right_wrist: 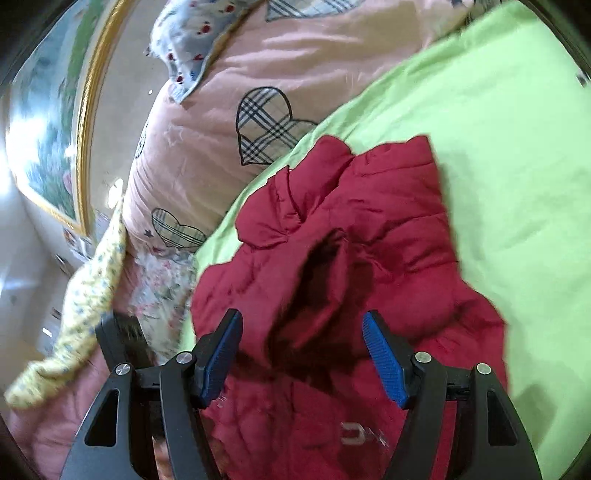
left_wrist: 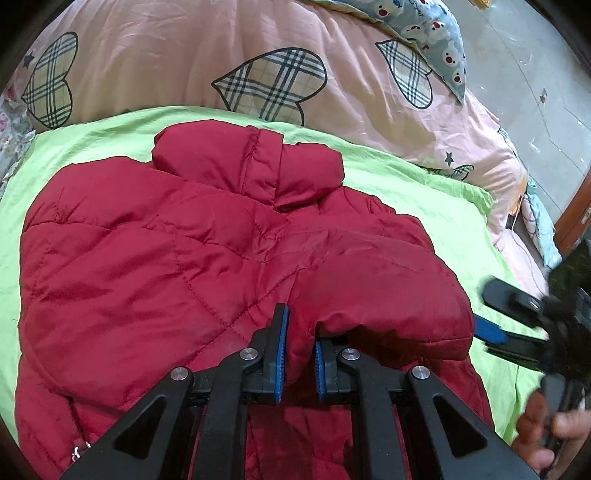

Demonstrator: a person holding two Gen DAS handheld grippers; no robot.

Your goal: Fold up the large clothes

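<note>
So the red puffer jacket point(left_wrist: 184, 258) is lying spread out on the lime green sheet point(left_wrist: 443, 192) on the bed, hood end toward 12 o'clock in the left wrist view. The left claw point(left_wrist: 298, 354) comes in from 6 o'clock and has a bunched fold of the jacket's sleeve or side panel pinched between its blue pads point(left_wrist: 280, 354), jaws narrow with fabric filling the gap. Most of the jacket sits at 9 to 12 o'clock from that claw, and the puffed fold rolls off toward 3 o'clock.

Over at 3 to 4 o'clock in that same view you can see the right claw point(left_wrist: 491, 328), a bit blurred, just beside the jacket's edge over the green sheet, with the person's right hand point(left_wrist: 543, 435) on its handle.

From the right wrist camera, the right claw point(right_wrist: 303, 354) is spread wide, not gripping anything, with a dark pocket of a jacket fold point(right_wrist: 321, 280) at 12 o'clock just past its tips. This view is blurry.

Only the left view shows the hood point(left_wrist: 251, 166) clearly and the blue cartoon-print pillow point(left_wrist: 428, 33) at 1 o'clock. Only the right view shows the framed picture point(right_wrist: 48, 122) at 10 o'clock and a yellow floral cloth point(right_wrist: 85, 295) at 8 o'clock. Both catch the pink heart-print quilt point(left_wrist: 184, 55).
</note>
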